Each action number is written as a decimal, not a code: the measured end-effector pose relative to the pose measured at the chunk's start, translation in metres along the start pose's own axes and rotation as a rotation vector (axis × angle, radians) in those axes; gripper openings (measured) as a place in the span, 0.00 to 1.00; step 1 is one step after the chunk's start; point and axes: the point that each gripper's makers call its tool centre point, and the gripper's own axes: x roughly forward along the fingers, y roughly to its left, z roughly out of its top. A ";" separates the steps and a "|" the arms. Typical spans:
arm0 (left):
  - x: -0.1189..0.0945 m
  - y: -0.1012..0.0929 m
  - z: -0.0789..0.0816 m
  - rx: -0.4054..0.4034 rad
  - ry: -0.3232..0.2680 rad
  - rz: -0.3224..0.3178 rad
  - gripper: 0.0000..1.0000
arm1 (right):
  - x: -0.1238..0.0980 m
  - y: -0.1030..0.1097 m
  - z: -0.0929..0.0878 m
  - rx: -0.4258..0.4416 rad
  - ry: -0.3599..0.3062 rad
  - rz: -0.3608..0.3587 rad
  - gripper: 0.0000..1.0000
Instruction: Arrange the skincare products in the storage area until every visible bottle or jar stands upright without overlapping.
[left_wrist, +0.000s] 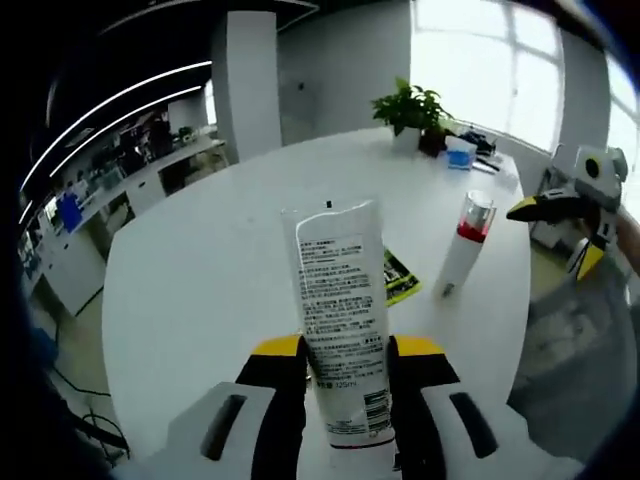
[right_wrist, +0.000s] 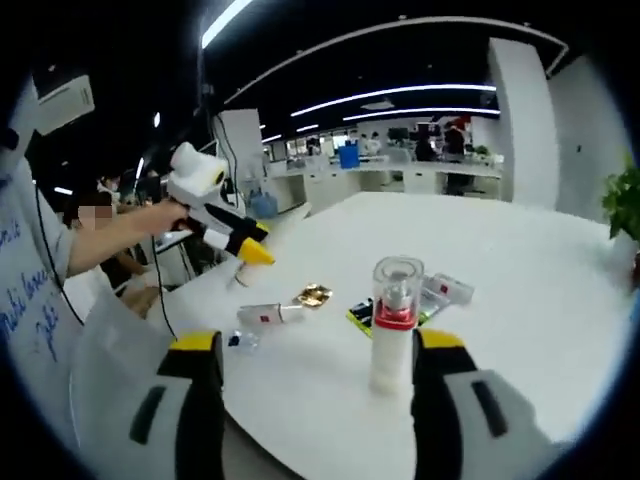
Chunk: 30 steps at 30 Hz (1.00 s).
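Observation:
My left gripper (left_wrist: 345, 385) is shut on a white tube (left_wrist: 338, 310) with printed text, which points forward over the round white table (left_wrist: 200, 270). A white bottle (left_wrist: 463, 250) with a red collar and clear cap stands upright on the table ahead to the right. In the right gripper view that bottle (right_wrist: 392, 325) stands just ahead, in line with the gap of my right gripper (right_wrist: 320, 400), whose jaws are wide open and apart from it. The right gripper (left_wrist: 560, 208) also hovers right of the bottle. The left gripper (right_wrist: 222, 222) is up at left, in a person's hand.
Lying on the table are a small white tube (right_wrist: 268, 314), a gold piece (right_wrist: 313, 295), a green-black sachet (right_wrist: 362, 314) and a clear jar (right_wrist: 446, 290). A potted plant (left_wrist: 410, 108) and a blue box (left_wrist: 460, 155) stand at the far edge. Desks fill the room behind.

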 end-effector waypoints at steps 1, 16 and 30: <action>0.000 -0.003 0.001 -0.001 -0.004 -0.006 0.28 | 0.000 0.004 0.002 0.015 -0.009 0.013 0.73; 0.005 -0.047 -0.006 0.003 -0.026 -0.089 0.28 | 0.020 0.021 0.005 0.119 -0.044 0.070 0.44; 0.014 -0.082 -0.018 0.074 0.002 -0.126 0.28 | 0.040 0.023 0.002 0.182 -0.042 0.097 0.36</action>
